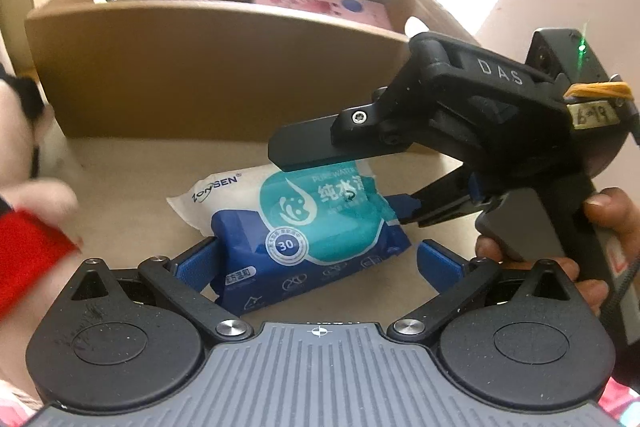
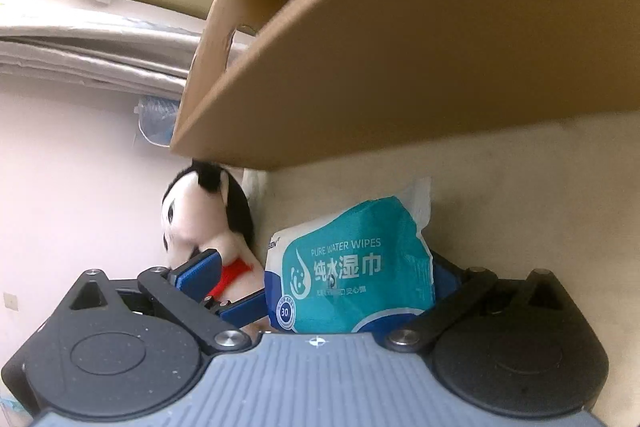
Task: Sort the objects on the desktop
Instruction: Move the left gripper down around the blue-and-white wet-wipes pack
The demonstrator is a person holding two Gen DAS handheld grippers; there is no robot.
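Right now the right gripper [image 1: 352, 183] has its two fingers around one end of the pack of wet wipes [image 1: 296, 227], pinching it. In the right wrist view the pack [image 2: 352, 267] fills the gap between the blue pads. The left gripper [image 1: 316, 259] is open wide, with the pack lying between its fingers on the tan table [image 1: 120, 195]. At 12 o'clock stands a cardboard box [image 1: 208, 67]. At 9 o'clock sits a black and white plush toy [image 2: 208, 219].

Black tongs [image 1: 316, 259], blue pads [image 1: 438, 259]
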